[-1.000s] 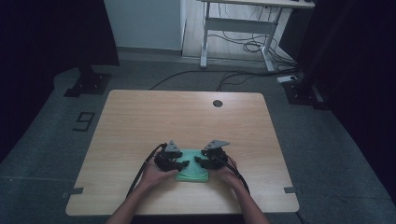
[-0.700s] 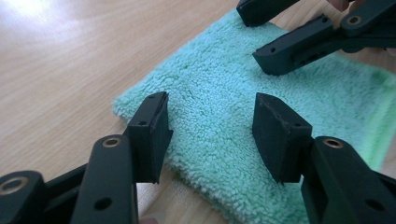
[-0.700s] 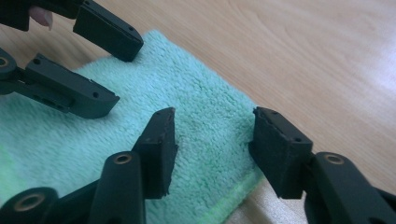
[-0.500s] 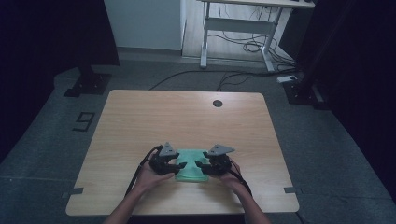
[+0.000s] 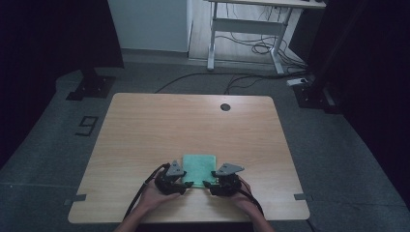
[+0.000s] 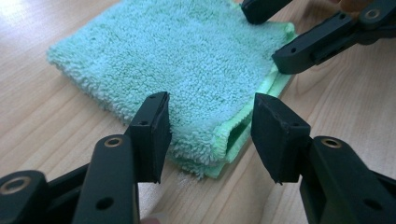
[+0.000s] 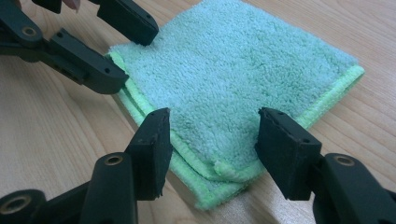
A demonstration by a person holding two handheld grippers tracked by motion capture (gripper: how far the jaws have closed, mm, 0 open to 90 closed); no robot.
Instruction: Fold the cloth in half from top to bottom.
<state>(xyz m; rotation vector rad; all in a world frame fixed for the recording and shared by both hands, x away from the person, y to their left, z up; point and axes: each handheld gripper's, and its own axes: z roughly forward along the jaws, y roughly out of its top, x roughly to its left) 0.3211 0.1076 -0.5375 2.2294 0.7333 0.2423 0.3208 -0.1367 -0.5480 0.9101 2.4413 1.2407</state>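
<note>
High view: folded green towel lies flat on wooden table, nr the person's edge, centre. Left gripper sits at its near-left corner, right gripper at its near-right corner, both just beside the near edge, a hand behind each. Round cable hole at table's far side, well apart; desk frame w/ cables on floor beyond. Nothing betw. grippers and towel.

Left gripper view: towel w/ layered corner betw. own jaws, which stand apart, not clamped; left gripper straddles that corner. Right gripper at the other near corner, jaws apart.

Right gripper view: right gripper jaws apart, either side of towel's folded corner w/ lime hem. Left gripper open at far corner.

Vs 0.5 s ago: grippers lower and nearer the person; more towel exposed.
</note>
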